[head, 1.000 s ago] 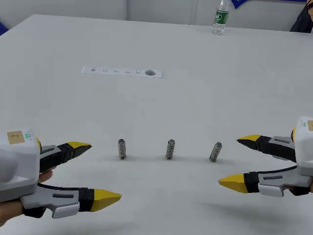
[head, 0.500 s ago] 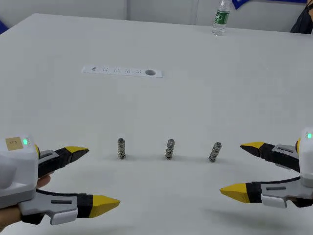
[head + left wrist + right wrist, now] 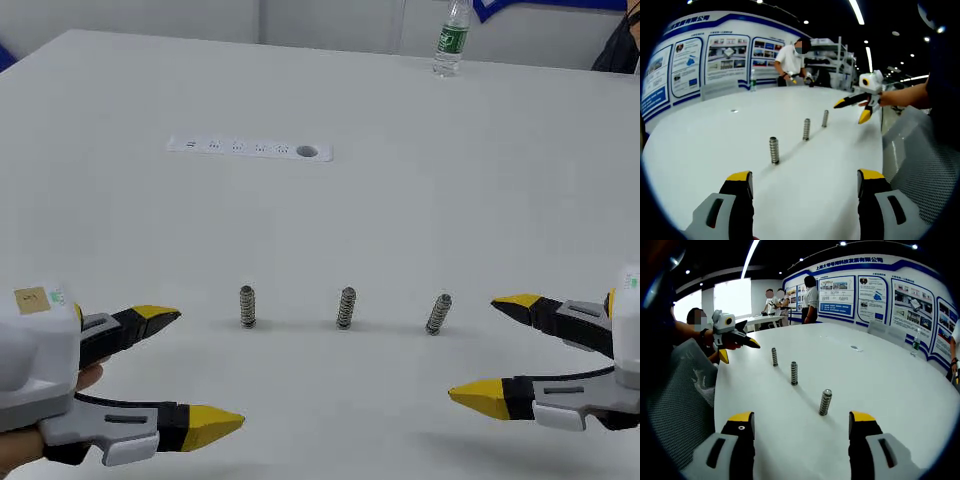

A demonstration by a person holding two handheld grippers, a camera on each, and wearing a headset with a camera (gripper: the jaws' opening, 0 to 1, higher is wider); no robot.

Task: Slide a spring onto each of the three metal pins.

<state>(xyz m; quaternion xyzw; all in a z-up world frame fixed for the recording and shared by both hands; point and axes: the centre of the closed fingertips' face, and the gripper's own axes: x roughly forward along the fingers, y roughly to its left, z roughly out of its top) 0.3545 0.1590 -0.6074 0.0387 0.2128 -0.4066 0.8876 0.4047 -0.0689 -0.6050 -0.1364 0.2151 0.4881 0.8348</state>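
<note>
Nothing is reading clearly here. The wall display boards [image 3: 840, 302] are carrying Chinese headings too blurred to make out. The green label [image 3: 452, 38] on the water bottle [image 3: 446, 62] is showing no legible words.

Open tabletop [image 3: 330, 400] surrounds three upright springs [image 3: 346, 307]; power strip [image 3: 250, 148] lies well beyond.

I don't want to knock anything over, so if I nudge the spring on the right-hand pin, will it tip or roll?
It would probably tip easily: the right-hand spring stands tall and thin, and already leans a little. Once down, its round shape would likely roll on the smooth table.
</note>
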